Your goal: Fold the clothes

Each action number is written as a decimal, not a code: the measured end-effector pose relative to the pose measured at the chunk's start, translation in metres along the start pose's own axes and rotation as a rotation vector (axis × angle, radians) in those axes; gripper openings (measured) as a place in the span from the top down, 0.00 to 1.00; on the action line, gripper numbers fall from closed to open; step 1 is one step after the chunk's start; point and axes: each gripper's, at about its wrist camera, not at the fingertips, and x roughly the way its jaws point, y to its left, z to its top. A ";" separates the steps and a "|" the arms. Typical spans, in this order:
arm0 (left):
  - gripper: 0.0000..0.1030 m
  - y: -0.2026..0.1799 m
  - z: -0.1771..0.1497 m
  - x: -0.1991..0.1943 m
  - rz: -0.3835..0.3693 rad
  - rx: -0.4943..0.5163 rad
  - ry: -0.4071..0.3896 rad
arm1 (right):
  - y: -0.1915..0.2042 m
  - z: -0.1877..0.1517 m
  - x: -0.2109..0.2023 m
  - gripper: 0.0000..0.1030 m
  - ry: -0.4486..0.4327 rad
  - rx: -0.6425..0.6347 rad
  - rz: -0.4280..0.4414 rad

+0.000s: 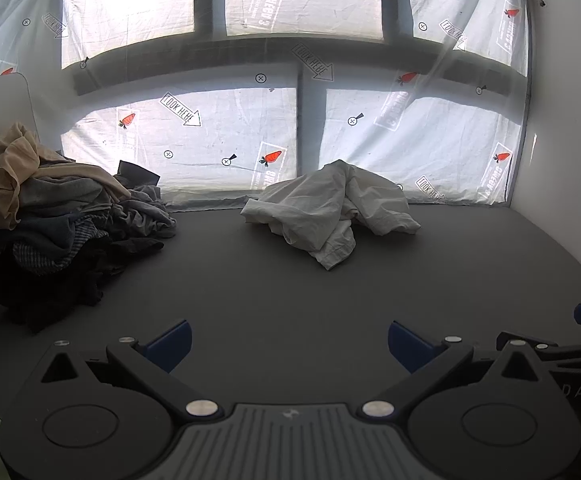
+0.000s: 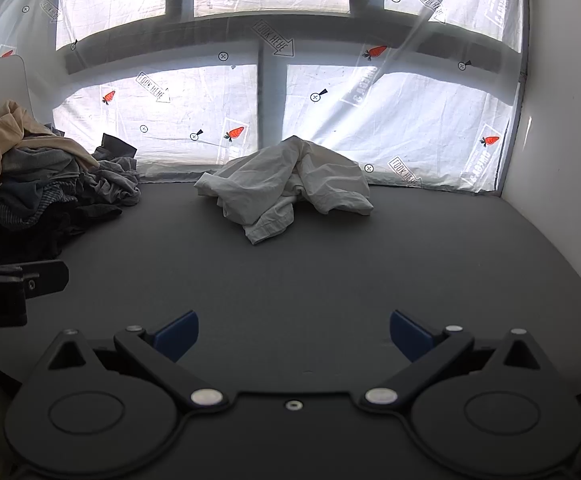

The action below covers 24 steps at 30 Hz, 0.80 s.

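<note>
While both tools hung low over the near edge of the dark table [image 1: 290,288], neither one touched any cloth. The left gripper [image 1: 288,340] had its blue-tipped fingers [image 1: 170,344] spread wide apart, with only bare tabletop showing in the gap. The right gripper [image 2: 294,334] stood the same way, its fingers [image 2: 410,334] splayed and holding nothing. The two sat side by side: from the left wrist view a part of the right tool showed at the right edge, and from the right wrist view the left tool's black body poked in at the left edge.

Far across the table, close to the back edge and a little right of centre, lay a crumpled white garment [image 1: 332,208], bunched in a loose heap with one hemmed end trailing toward the near side. It was well apart from both grippers. On the far left sat a pile of clothes [image 1: 62,220], mostly grey, dark blue and black pieces tangled together, with a tan garment [image 1: 4,172] draped over its top. That pile leaned near a white panel [image 1: 0,100] standing at the left side.

Behind the table hung a thin white sheet [image 1: 210,140] printed with carrots and arrow marks, lit from behind by a window, and a plain white wall [image 1: 570,120] closed off the right side.
</note>
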 end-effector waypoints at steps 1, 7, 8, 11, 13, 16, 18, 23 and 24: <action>0.00 0.000 0.000 0.000 0.001 0.000 0.001 | 0.000 0.000 0.000 0.00 0.000 0.000 0.000; 0.00 0.000 0.001 -0.001 -0.001 -0.004 0.004 | -0.001 0.000 0.001 0.00 0.001 -0.001 -0.001; 0.00 0.001 0.001 -0.002 -0.001 -0.004 0.005 | -0.001 0.000 0.001 0.00 0.002 -0.001 -0.001; 0.00 -0.002 0.001 0.000 -0.002 0.002 0.006 | -0.002 -0.001 0.002 0.00 0.002 -0.002 -0.001; 0.00 -0.003 0.000 0.002 0.001 0.009 0.005 | -0.002 -0.001 0.002 0.00 0.003 -0.002 -0.001; 0.00 -0.003 -0.001 0.002 0.001 0.012 0.005 | -0.002 -0.001 0.003 0.00 0.003 -0.003 -0.001; 0.00 -0.002 0.000 0.002 0.000 0.012 0.008 | -0.002 -0.001 0.003 0.00 0.003 -0.003 -0.001; 0.00 0.001 0.001 0.003 -0.001 0.015 0.010 | -0.001 -0.001 0.003 0.00 0.002 -0.004 0.000; 0.00 0.001 0.001 0.003 -0.001 0.016 0.011 | -0.001 -0.001 0.003 0.00 0.003 -0.004 0.001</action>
